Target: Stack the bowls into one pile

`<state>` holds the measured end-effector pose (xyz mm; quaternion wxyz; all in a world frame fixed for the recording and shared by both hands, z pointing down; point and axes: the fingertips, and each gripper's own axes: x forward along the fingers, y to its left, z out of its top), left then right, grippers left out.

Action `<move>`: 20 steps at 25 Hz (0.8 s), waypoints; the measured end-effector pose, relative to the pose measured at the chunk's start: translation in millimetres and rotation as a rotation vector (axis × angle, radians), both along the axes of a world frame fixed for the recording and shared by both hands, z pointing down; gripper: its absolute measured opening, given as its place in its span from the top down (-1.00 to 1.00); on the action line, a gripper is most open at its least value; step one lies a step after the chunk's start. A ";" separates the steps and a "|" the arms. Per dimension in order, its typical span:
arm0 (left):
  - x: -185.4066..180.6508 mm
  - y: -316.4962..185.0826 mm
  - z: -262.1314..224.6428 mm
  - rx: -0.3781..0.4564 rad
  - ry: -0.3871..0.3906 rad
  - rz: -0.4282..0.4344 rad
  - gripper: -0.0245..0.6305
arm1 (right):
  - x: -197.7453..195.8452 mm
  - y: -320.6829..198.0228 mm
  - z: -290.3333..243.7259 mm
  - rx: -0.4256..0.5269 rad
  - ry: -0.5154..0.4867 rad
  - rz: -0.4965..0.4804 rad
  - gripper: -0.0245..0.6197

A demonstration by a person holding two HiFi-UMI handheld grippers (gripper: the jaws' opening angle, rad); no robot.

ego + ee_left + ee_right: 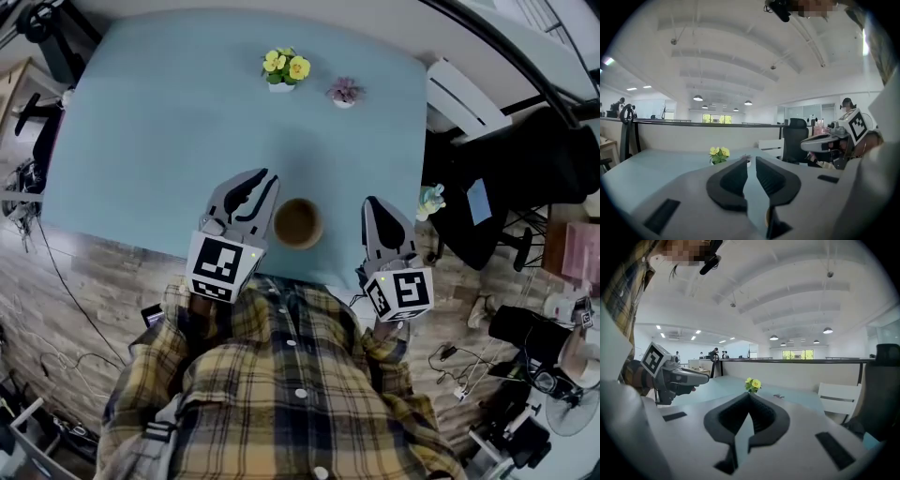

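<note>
A brown bowl sits on the pale blue bench, close to the edge nearest the person. From above I cannot tell whether it is one bowl or several nested together. The left gripper is just left of the bowl and the right gripper is just right of it, so the bowl lies between them, and neither holds it. In the left gripper view the fingers stand released with a narrow gap between them and nothing in that gap. A brown sliver of the bowl shows below them. In the right gripper view the fingers are clenched tip to tip on nothing. Well beyond the bowl, near the far edge of the bench, stands a small pot of yellow flowers. A smaller pot with a purple plant is also beyond the bowl, a little further right. The person's checked shirt fills the near side of the head view, below the bowl.
</note>
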<state>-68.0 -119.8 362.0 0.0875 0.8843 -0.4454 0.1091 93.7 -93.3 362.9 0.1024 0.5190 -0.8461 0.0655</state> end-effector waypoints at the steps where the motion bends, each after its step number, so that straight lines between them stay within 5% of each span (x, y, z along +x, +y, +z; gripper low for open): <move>1: -1.2 0.3 -4.1 0.008 0.005 -0.003 0.81 | -2.0 -1.3 -3.0 0.007 0.004 -0.003 0.91; 20: 0.3 5.4 -11.5 -0.027 0.059 -0.030 0.96 | 15.6 -7.7 -9.5 -0.001 -0.024 0.044 0.92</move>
